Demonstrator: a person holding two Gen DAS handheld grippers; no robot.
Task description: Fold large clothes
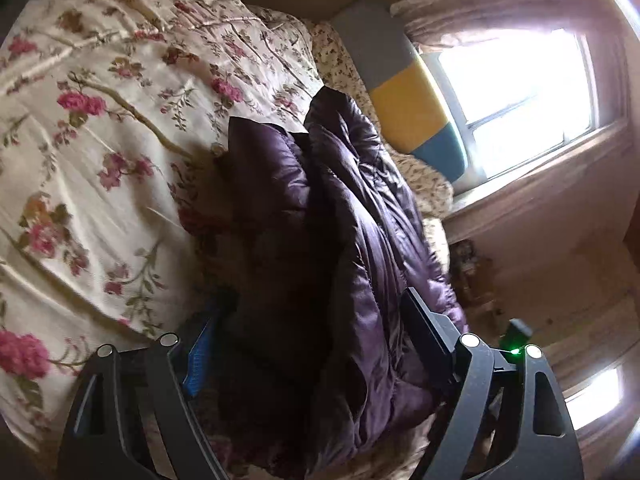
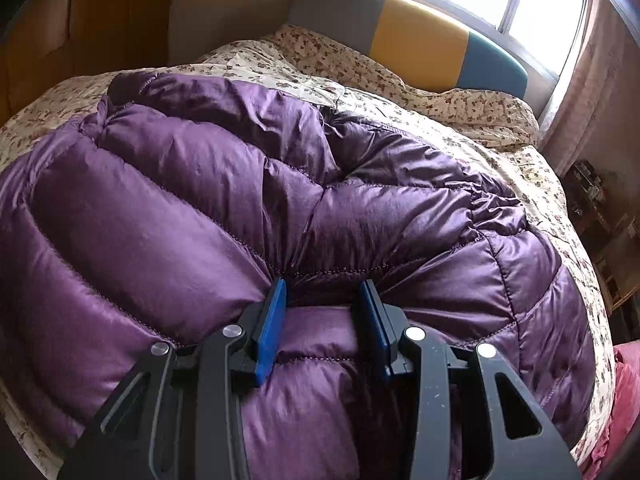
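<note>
A: Tong status. Right gripper [image 2: 324,312], bottom centre of its view: the blue pads [image 2: 272,320] sit at a narrow setting, pressed into a puffed ridge of the purple down jacket [image 2: 224,200], and a roll of fabric is pinched between them. Left gripper [image 1: 312,344], bottom of its view: the jaws stand wide, with a dark hanging mass of the same jacket between them. Pad contact there cannot be confirmed, so treat it as not gripping.

B: Jacket location?

A: It lies on the bed [image 2: 500,128], filling the lower and middle frame of the right view. In the left view, a bunched portion stands up along the centre against the rose-print bedcover [image 1: 100,140].

B: Progress?

A: Judged early to mid. The jacket looks doubled over but lumpy; no flat, squared bundle is present. Remaining: flatten, align edges, complete folds.

B: Beyond that?

A: The headboard [image 2: 420,48] is at upper right, with the window [image 2: 532,4] behind it.
</note>
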